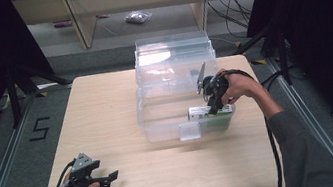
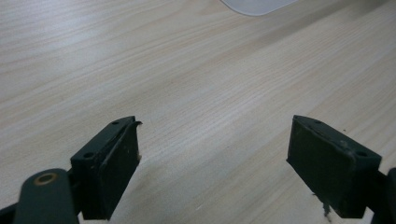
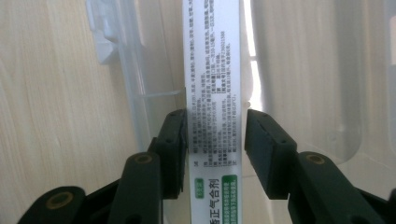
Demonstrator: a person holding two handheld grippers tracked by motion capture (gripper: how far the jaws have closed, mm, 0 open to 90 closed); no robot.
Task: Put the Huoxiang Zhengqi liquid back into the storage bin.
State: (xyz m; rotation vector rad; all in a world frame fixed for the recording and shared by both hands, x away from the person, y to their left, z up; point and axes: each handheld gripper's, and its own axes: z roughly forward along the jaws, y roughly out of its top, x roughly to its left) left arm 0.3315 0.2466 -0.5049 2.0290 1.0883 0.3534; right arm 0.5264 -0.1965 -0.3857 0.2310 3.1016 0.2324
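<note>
- I've got the right gripper down inside the clear plastic bin at the middle of the wooden table, near the bin's front right corner.
- In the right gripper view its jaws sit either side of a white-and-green carton with printed text; the left jaw touches the carton's edge, the right jaw shows a sliver of gap, so I'd call them nearly closed on it, not squeezed tight.
- The carton lies on the bin floor along the near wall, seen from above at.
- The bin's lid stands open behind it.
- My left gripper rests low at the front left of the table, well apart from the bin.
- Its jaws are spread wide over bare wood, nothing between them.
</note>
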